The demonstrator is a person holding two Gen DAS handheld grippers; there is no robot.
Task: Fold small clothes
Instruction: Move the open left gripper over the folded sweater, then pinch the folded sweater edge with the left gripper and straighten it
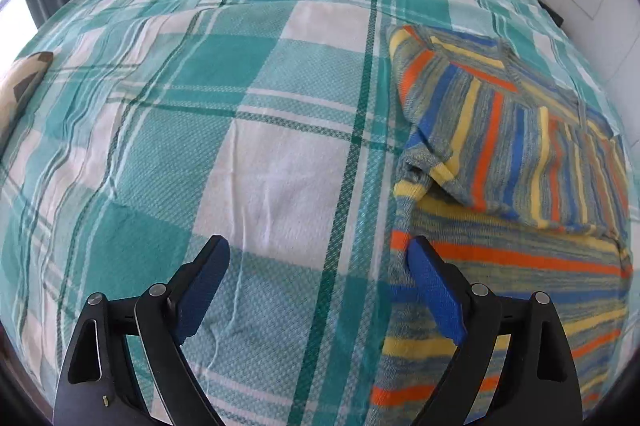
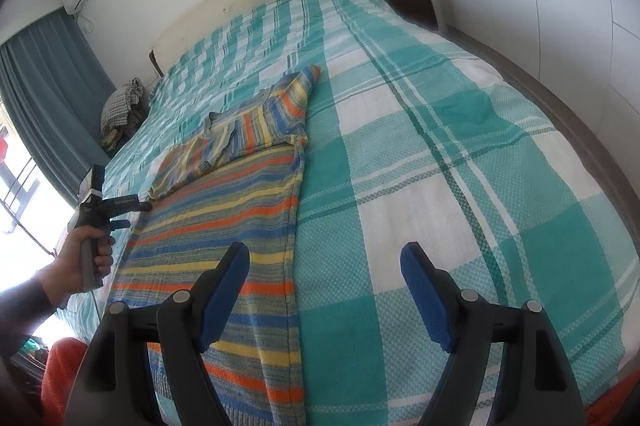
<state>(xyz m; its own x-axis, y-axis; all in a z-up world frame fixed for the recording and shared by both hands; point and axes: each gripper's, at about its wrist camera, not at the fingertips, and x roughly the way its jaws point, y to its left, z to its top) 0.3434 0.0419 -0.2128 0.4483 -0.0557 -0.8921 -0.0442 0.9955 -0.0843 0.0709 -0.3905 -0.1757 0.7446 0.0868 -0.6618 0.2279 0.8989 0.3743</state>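
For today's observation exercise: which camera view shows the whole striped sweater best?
The right wrist view: the striped sweater lies there from hem to folded-in sleeves. The left wrist view crops its side at the frame edge.

sweater on bedspread, pillow behind, at bed's edge

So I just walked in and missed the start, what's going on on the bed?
A person with a gripper in each hand is folding a striped sweater laid on the teal plaid bedspread. Its sleeves are already folded in across the top. Both the left gripper and the right gripper are open, holding nothing, over opposite edges of the sweater.
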